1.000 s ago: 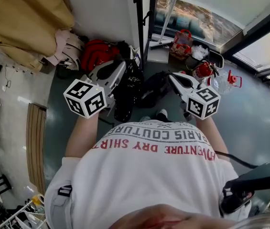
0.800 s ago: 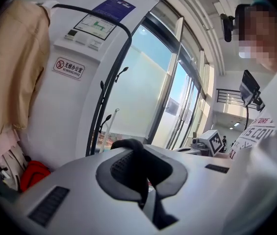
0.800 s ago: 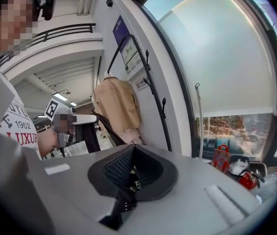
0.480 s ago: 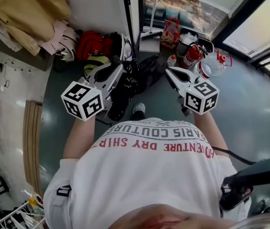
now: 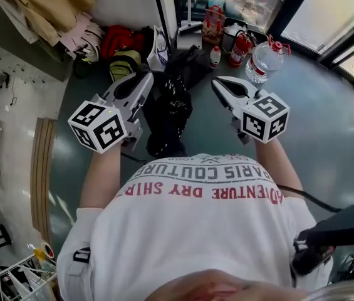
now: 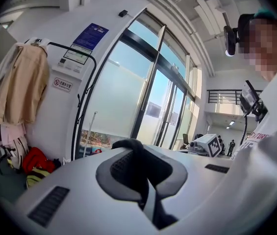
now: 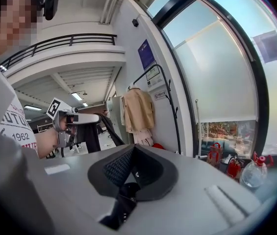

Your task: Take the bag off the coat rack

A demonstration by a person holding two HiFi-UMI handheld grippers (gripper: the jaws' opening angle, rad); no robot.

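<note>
Left tool [image 5: 146, 76] is clamped on the strap of the black bag [image 5: 168, 115], dangling clear of the coat rack [image 6: 78, 116] at 12 o'clock, and the right tool [image 5: 217, 83] is pinched together, empty.

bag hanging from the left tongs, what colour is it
The bag is black, clearest in the head view.

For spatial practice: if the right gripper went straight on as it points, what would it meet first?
Probably the beige coat on the coat rack; nothing nearer shows, though depth is unclear.
</note>
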